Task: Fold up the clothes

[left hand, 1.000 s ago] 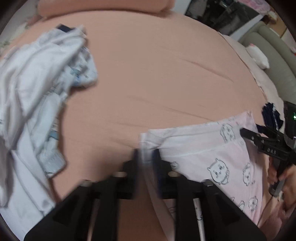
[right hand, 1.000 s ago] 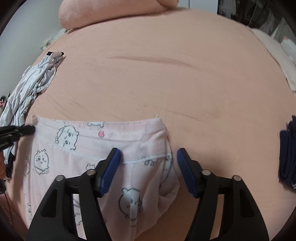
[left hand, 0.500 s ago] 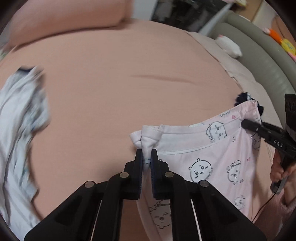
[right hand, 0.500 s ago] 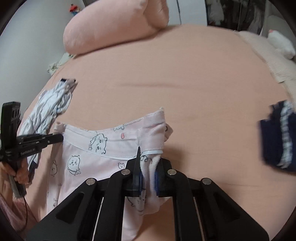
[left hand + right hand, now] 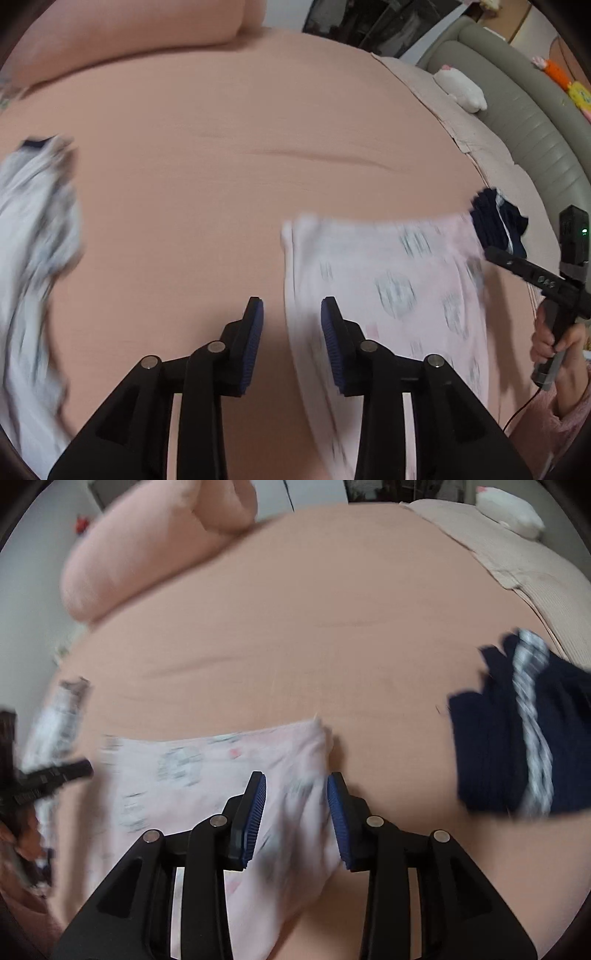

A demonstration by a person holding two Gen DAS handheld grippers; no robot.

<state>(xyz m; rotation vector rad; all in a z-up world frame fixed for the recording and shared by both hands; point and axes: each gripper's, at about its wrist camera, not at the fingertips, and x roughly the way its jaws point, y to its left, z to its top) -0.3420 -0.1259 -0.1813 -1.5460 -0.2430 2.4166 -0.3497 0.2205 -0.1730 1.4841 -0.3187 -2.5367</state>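
Note:
A pale pink garment with cartoon prints (image 5: 388, 280) lies spread on the peach bed sheet (image 5: 240, 184). Its left edge runs between the jaws of my left gripper (image 5: 291, 325), which are opening, and the pads stand clear of the cloth. In the right wrist view the garment's right corner (image 5: 295, 760) lies between the jaws of my right gripper (image 5: 297, 797), which are also opening with no pinch on it. Each gripper shows in the other's view: the right gripper (image 5: 495, 254) held by a hand, the left gripper (image 5: 55, 771) at the far left.
A white and grey patterned garment (image 5: 33, 240) lies crumpled at the left. A navy garment with a white stripe (image 5: 509, 738) lies to the right of the pink one. A peach pillow (image 5: 159, 554) sits at the head, a grey padded edge (image 5: 535, 122) and a white plush (image 5: 461, 88) at the right.
Half a second ago both grippers were shut on the pink garment's top corners. Both have since opened and let go, and the garment lies flatter on the sheet.

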